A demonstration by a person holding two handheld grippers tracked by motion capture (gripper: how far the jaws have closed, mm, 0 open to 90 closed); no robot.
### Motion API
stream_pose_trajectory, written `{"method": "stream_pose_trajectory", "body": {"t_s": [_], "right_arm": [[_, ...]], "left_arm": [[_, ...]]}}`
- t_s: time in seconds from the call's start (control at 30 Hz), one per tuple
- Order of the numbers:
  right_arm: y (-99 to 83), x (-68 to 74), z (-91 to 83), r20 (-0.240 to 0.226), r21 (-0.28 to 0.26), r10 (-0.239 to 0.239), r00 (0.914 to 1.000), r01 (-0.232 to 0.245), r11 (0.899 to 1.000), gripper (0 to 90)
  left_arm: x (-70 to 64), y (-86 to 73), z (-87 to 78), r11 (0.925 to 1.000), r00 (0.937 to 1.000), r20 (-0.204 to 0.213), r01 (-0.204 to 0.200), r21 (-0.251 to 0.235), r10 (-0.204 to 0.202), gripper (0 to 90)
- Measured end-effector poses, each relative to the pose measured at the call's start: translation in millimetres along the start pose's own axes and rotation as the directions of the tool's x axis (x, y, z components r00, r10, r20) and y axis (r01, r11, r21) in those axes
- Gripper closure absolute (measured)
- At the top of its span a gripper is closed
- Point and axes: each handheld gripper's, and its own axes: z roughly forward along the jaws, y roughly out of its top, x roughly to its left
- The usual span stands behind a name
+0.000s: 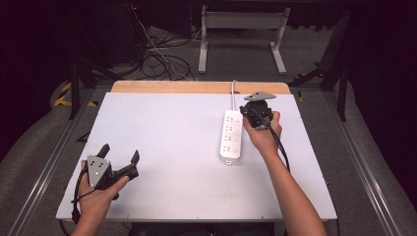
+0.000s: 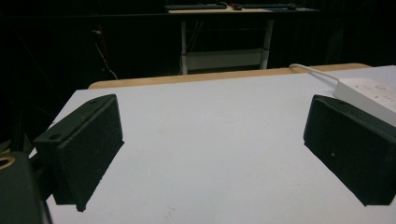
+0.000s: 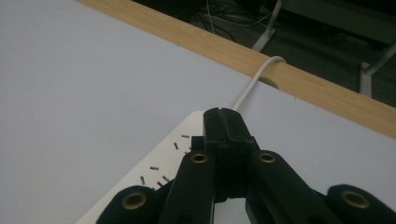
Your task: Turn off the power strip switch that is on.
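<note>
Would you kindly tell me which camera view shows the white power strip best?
The high view: the whole power strip lies there with its sockets and cord visible. The left gripper view catches one end at the right edge; in the right gripper view the shut fingers cover much of it.

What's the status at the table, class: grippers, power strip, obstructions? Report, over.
Left gripper open, low over bare table. Right gripper shut, holding nothing, tips over power strip far end. Its cord runs off the back edge. Nothing in the way.
</note>
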Motion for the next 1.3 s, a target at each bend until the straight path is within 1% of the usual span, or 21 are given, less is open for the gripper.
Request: {"method": "stream_pose_trajectory", "body": {"t_s": [0.1, 0.2, 0.27, 0.37, 0.43, 0.57, 0.67, 0.8, 0.9, 1.03, 1.07, 1.2, 1.3], "right_arm": [[1.0, -2.9, -10.6, -0.005, -0.029, 0.003, 1.0, -0.003, 1.0, 90.0], [-1.0, -4.9, -21.5, -0.006, -0.059, -0.006, 1.0, 0.006, 0.998, 90.0], [-2.1, -7.0, -26.9, -0.014, -0.064, -0.005, 0.9999, 0.004, 0.998, 90.0], [-4.7, -9.1, -33.8, -0.011, -0.071, -0.01, 0.9999, 0.009, 0.997, 90.0], [-6.1, -10.9, -38.5, -0.006, -0.084, -0.009, 0.9999, 0.008, 0.996, 90.0], [-9.7, -14.6, -48.2, -0.013, -0.106, -0.001, 0.9999, 0.0, 0.994, 90.0], [-13.9, -15.7, -55.7, -0.013, -0.129, -0.004, 0.9999, 0.002, 0.992, 90.0], [-20.1, -15.8, -67.0, -0.012, -0.169, -0.007, 0.9999, 0.005, 0.986, 90.0], [-26.2, -15.7, -74.9, -0.001, -0.201, -0.012, 0.9999, 0.012, 0.979, 90.0], [-32.9, -18.0, -85.8, 0.0, -0.254, 0.007, 1.0, -0.007, 0.967, 90.0], [-34.4, -18.4, -88.3, 0.003, -0.26, 0.01, 0.9999, -0.009, 0.966, 90.0], [-40.9, -18.2, -97.6, 0.011, -0.301, 0.01, 0.9999, -0.006, 0.954, 90.0], [-44.8, -18.5, -103.2, 0.014, -0.32, 0.01, 0.9998, -0.005, 0.947, 90.0]], "left_arm": [[0.1, -0.1, 0.2, 1.0, 1.0, 0.0, -0.001, 0.001, 0.001, 5.2], [0.0, -0.3, 0.4, 1.0, 1.0, 0.0, -0.002, 0.004, 0.002, 5.2], [0.0, -0.3, 0.5, 1.0, 1.0, -0.001, -0.003, 0.004, 0.003, 5.2], [0.2, -0.4, 0.8, 1.0, 1.0, -0.004, -0.004, 0.006, 0.004, 5.1], [0.0, -0.7, 1.1, 1.0, 1.0, -0.003, -0.006, 0.005, 0.006, 5.2], [-0.2, -0.9, 1.2, 1.0, 1.0, -0.002, -0.006, 0.006, 0.006, 5.2], [0.3, -0.8, 1.1, 1.0, 1.0, -0.004, -0.004, 0.005, 0.004, 5.2], [0.2, -0.7, 1.3, 1.0, 1.0, -0.002, -0.004, 0.004, 0.004, 5.2], [-0.5, -0.7, 1.6, 1.0, 1.0, -0.001, -0.006, 0.007, 0.006, 5.2], [-0.8, -0.6, 2.0, 1.0, 1.0, -0.001, -0.006, 0.006, 0.006, 5.2], [-0.7, -0.6, 2.0, 1.0, 1.0, 0.0, -0.006, 0.007, 0.006, 5.2], [-0.2, -0.8, 2.1, 1.0, 1.0, -0.003, -0.003, 0.005, 0.003, 5.2], [-0.4, -0.6, 2.0, 1.0, 1.0, -0.003, -0.002, 0.007, 0.002, 5.2]]}}
